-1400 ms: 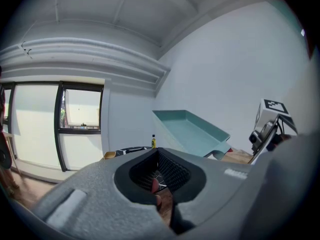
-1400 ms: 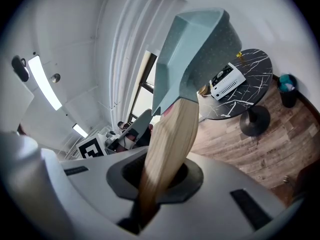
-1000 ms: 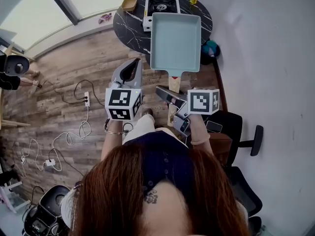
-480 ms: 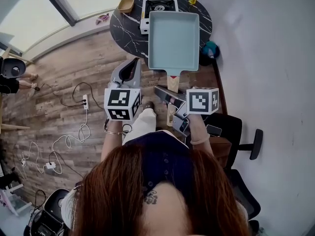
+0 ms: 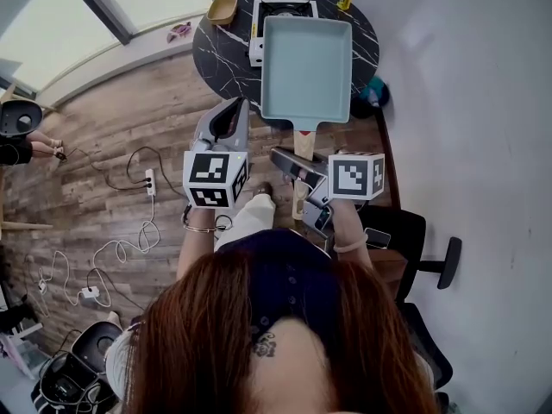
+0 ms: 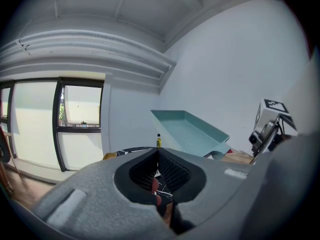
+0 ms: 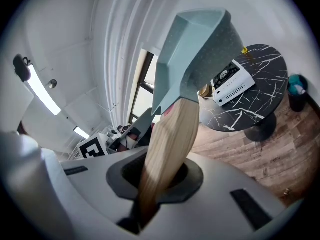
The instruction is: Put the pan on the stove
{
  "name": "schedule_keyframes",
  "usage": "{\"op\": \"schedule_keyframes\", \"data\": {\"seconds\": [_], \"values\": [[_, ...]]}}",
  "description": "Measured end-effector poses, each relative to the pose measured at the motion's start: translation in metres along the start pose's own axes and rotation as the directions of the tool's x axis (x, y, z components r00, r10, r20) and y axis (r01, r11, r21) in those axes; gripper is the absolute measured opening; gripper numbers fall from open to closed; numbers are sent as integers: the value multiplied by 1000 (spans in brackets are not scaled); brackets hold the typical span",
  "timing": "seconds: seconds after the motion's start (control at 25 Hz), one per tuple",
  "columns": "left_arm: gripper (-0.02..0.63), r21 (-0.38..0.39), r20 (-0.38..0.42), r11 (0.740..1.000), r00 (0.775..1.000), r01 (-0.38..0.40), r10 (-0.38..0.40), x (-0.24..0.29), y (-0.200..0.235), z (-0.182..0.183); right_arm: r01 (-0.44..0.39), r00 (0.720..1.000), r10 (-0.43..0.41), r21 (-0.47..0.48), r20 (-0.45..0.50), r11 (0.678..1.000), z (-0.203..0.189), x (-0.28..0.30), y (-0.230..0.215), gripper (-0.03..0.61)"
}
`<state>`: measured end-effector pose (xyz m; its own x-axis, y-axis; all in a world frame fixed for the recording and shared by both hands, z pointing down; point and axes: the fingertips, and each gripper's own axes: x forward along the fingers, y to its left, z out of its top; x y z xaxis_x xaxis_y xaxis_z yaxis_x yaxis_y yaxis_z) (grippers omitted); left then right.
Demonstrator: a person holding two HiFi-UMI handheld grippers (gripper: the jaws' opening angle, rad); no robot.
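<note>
Head view: the right claw [image 5: 299, 160] was clamped on the wooden handle [image 5: 304, 142] of a pale teal rectangular pan [image 5: 306, 67]. The pan was held aloft on the near side of the round black marble bench [image 5: 226, 50]. The portable gas stove [image 5: 282, 9] sat at the bench's far edge. The left claw [image 5: 234, 108] was together, with nothing in it. The carry appeared to be under way; next, the pan would need to travel out over the burner and be lowered flat onto it.
</note>
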<state>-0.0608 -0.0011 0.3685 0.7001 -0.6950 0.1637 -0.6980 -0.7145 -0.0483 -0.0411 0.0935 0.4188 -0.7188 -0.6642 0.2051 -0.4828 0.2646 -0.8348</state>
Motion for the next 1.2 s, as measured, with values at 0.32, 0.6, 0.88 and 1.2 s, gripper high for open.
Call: {"op": "schedule_keyframes", "data": {"seconds": [0.32,0.6,0.88,1.2], "values": [[12,-19,-4,1000,1000,3,-3,33,38,5,13,1000,-13,23,-12,1000,34,35,-13,41],[12,-37,-6,999,1000,12,-12,55,66,7,15,1000,-15,34,-11,999,58,62,-17,42],[12,-52,-12,998,999,30,-30,88,103,10,27,1000,-27,50,-9,998,93,97,-27,41],[12,-52,5,997,998,61,-61,103,117,15,50,999,-50,50,14,998,107,110,-32,41]]}}
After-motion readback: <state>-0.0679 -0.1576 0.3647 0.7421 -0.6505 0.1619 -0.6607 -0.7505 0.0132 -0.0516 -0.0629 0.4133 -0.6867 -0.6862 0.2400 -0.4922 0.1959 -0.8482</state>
